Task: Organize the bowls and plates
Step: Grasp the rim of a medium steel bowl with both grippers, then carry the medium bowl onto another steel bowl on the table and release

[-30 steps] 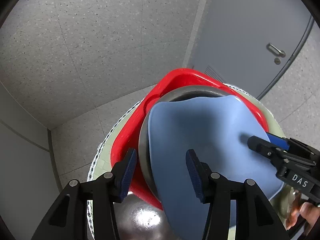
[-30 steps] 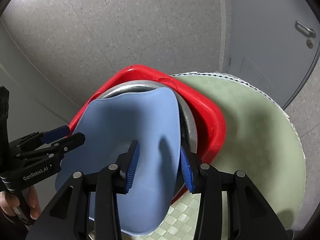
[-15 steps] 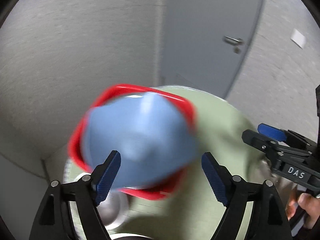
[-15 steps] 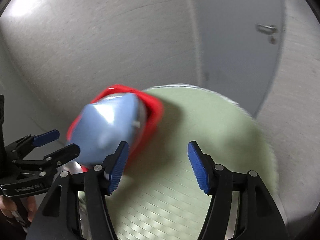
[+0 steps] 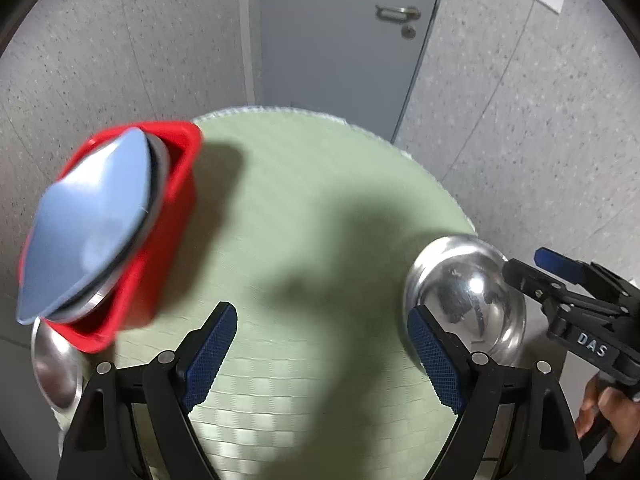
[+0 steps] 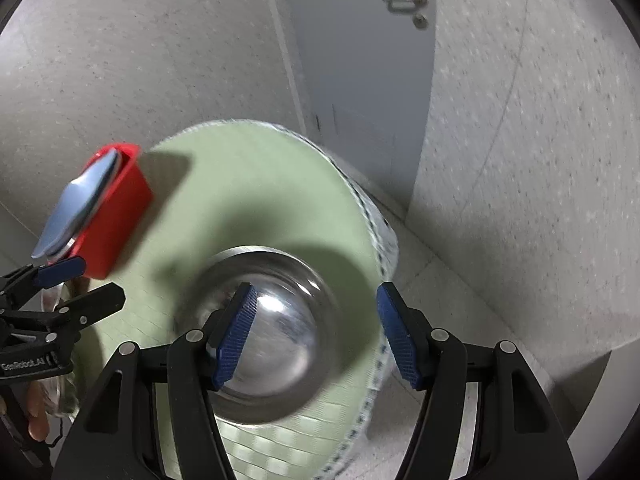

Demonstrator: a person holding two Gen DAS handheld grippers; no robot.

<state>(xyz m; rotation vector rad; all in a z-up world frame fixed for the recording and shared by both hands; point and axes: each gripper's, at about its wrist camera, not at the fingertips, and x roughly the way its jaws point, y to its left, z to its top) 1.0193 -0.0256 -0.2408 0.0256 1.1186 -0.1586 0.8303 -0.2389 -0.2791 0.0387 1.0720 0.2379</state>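
Both your grippers have let go of the blue plate (image 5: 92, 216) and swung away from it across the table.

Left wrist view: your left gripper (image 5: 320, 360) has its jaws opening wide, nothing between them but green cloth. Blue plate: on edge in the red bin (image 5: 160, 240), leaning on a steel plate (image 5: 158, 178) behind it, long axis running from near-left to far-right. Steel bowl (image 5: 468, 292): upright, at the table's right edge, just beyond your right pad. Second steel bowl (image 5: 56, 364): near-left, below the bin.

Right wrist view: your right gripper (image 6: 316, 336) stands about half open and empty, above the steel bowl (image 6: 276, 336), apart from it. Red bin (image 6: 116, 220) far left.

Surface: round table (image 5: 320, 200), pale green checked cloth. Room: speckled grey walls, grey door (image 5: 340, 32) with lever handle.
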